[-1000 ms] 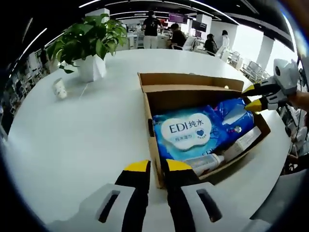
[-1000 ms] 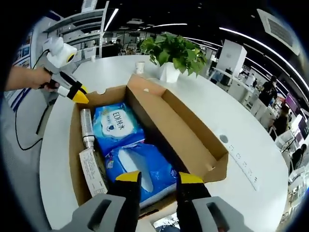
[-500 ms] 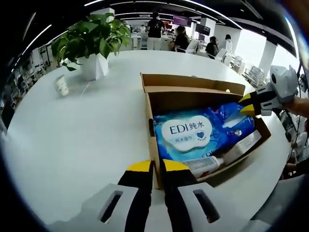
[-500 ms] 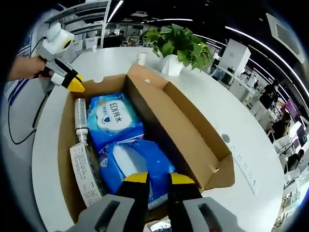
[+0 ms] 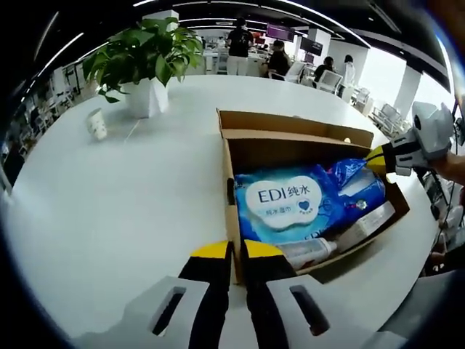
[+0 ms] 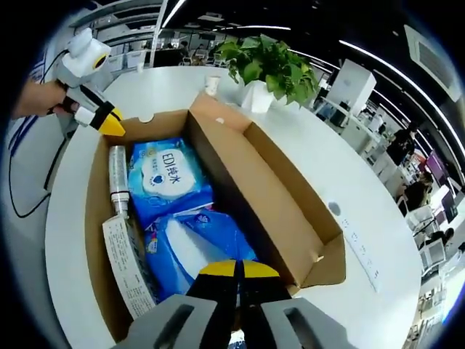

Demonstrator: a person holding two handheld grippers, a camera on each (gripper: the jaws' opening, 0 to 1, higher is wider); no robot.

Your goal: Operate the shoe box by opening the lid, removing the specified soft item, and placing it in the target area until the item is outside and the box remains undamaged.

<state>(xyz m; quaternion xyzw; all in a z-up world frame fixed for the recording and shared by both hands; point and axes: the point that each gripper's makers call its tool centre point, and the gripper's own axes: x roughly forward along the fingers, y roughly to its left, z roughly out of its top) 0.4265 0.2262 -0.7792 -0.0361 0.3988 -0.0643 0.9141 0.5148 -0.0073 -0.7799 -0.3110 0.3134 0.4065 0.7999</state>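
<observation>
Here, near to far, we note:
Left gripper (image 5: pixel 229 251): clenched, yellow tips together at the near wall of the open brown cardboard shoe box (image 5: pixel 231 211); we see nothing held.
Right gripper (image 6: pixel 236 270): tips pinched over the crumpled blue soft wipes pack (image 6: pixel 190 246); we cannot tell whether it grips the wrapper.
Box contents: blue-and-white "EDI" wet wipes pack (image 5: pixel 282 201) at 12 o'clock from the left gripper, clear bottle (image 6: pixel 118 178) along one wall.
Lid flap (image 6: pixel 261 196): folded open.
Table: round white table (image 5: pixel 109 196).
Beyond: white paper cup (image 5: pixel 95 124) at 10 o'clock, potted green plant (image 5: pixel 143 62) at 11.
</observation>
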